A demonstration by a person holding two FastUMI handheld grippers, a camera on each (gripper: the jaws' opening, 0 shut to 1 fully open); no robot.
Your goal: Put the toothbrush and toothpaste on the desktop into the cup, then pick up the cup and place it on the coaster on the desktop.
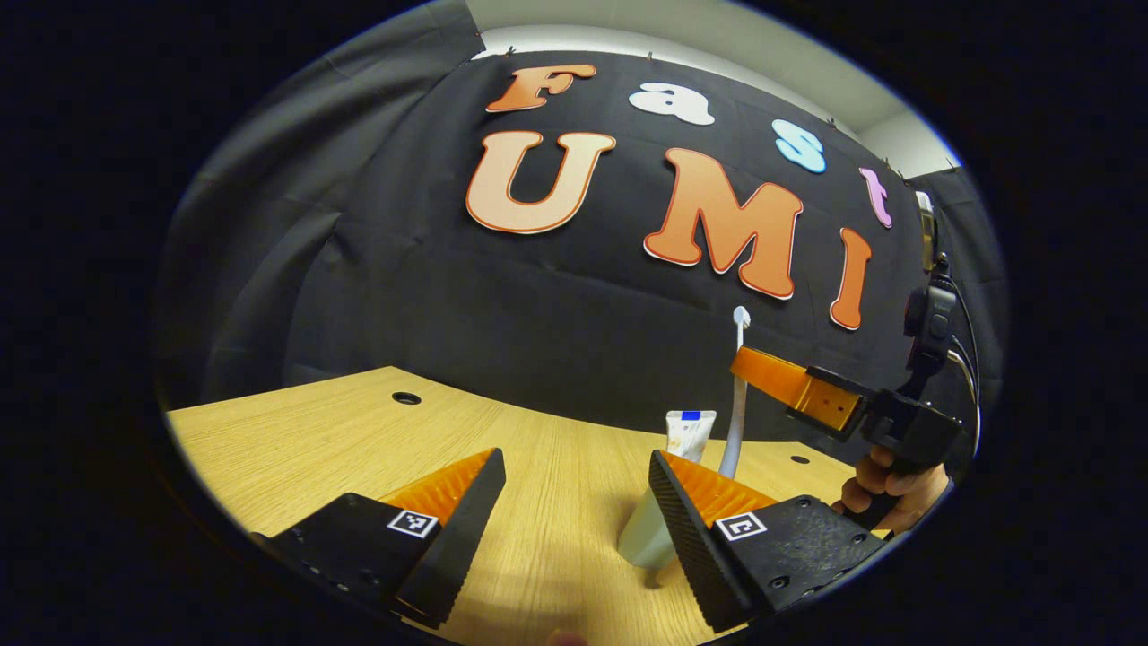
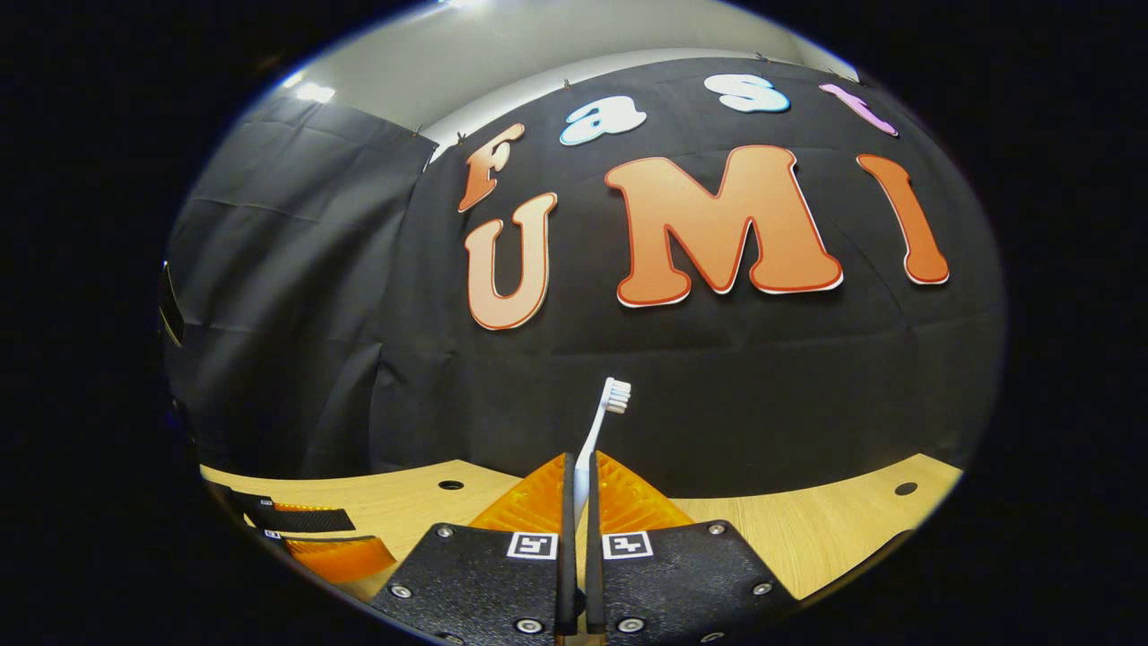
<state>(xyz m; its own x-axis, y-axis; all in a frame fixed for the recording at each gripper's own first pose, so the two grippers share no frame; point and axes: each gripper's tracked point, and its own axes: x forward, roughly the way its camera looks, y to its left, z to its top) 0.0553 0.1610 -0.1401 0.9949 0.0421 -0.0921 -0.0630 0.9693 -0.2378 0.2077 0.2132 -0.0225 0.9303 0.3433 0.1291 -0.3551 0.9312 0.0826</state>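
Step 1: your right gripper point(image 2: 578, 502) is clamped on the toothbrush point(image 2: 603, 420), upright above the cup point(image 1: 647, 531), toothpaste point(image 1: 689, 432) already inside. Left gripper point(image 1: 574, 502) spread apart beside the cup. Next: release the toothbrush.

**Gripper hardware, visible features**

Each gripper carries two wedge-shaped fingers on black mounting blocks. Left gripper point(image 1: 574, 511): blocks bear square fiducial markers and recessed screws. Right gripper point(image 2: 579, 502): identical markers, silver screw heads. A hand point(image 1: 883, 489) grips a black handle with trailing cables.
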